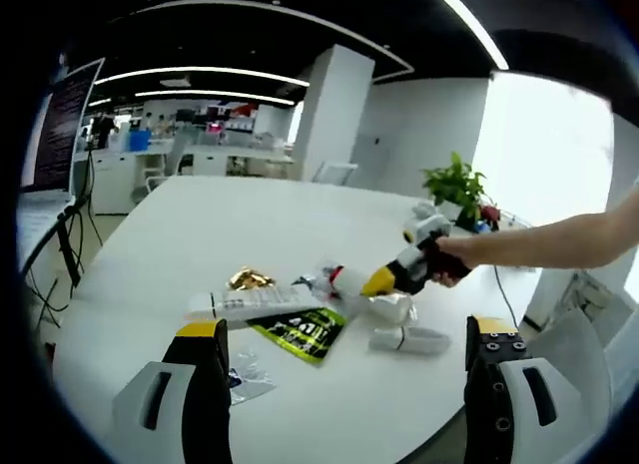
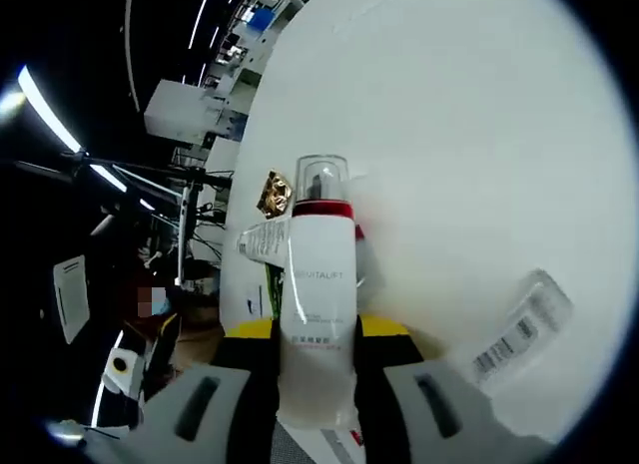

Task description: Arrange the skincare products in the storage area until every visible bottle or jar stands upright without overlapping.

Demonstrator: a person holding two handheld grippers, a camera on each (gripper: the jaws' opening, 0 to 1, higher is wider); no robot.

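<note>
Right gripper (image 2: pixel 318 359) pinches a white bottle (image 2: pixel 318 284), presumably to stand it upright; left gripper (image 1: pixel 344 384) waits spread near the table's (image 1: pixel 200 225) clutter.

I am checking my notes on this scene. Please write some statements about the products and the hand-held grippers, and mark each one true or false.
1. The right hand-held gripper is shut on the white bottle. True.
2. The left hand-held gripper holds the green sachet. False: its jaws stand open, and the sachet lies flat on the white table.
3. The white bottle has a clear cap over a red band. True.
4. The white tube stands upright. False: it lies on its side.
5. A potted plant stands at the table's far edge. True.
</note>
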